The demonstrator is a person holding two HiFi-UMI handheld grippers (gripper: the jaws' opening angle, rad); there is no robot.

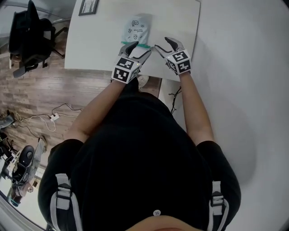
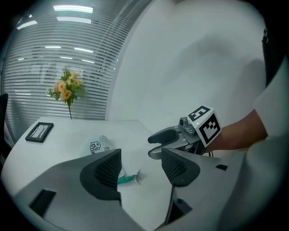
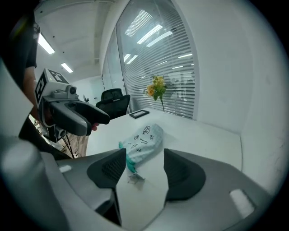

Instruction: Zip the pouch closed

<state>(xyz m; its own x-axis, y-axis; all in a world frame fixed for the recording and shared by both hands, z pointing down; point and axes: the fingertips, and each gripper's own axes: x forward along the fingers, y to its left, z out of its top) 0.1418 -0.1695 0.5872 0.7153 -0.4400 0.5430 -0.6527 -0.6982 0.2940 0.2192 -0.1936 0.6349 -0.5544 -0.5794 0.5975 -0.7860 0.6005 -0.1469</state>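
A pale blue pouch [image 1: 137,29] with small printed figures lies on the white table [image 1: 99,49], its teal zip edge [image 1: 141,45] toward me. My left gripper [image 1: 139,48] hovers at that edge, open. My right gripper [image 1: 162,44] sits just right of it, also open. In the left gripper view the pouch [image 2: 97,146] lies ahead and the metal zip pull [image 2: 137,177] shows in the gap of the left gripper [image 2: 141,169]. From the right gripper view the pouch [image 3: 143,140] and pull [image 3: 134,178] lie between the spread jaws of the right gripper [image 3: 143,169], untouched.
A dark picture frame [image 1: 88,6] lies at the table's far left corner, and a flower bunch [image 2: 67,90] stands before the window blinds. A black office chair [image 1: 31,34] stands left of the table over a wooden floor with cables [image 1: 49,117]. The table's near edge runs under my grippers.
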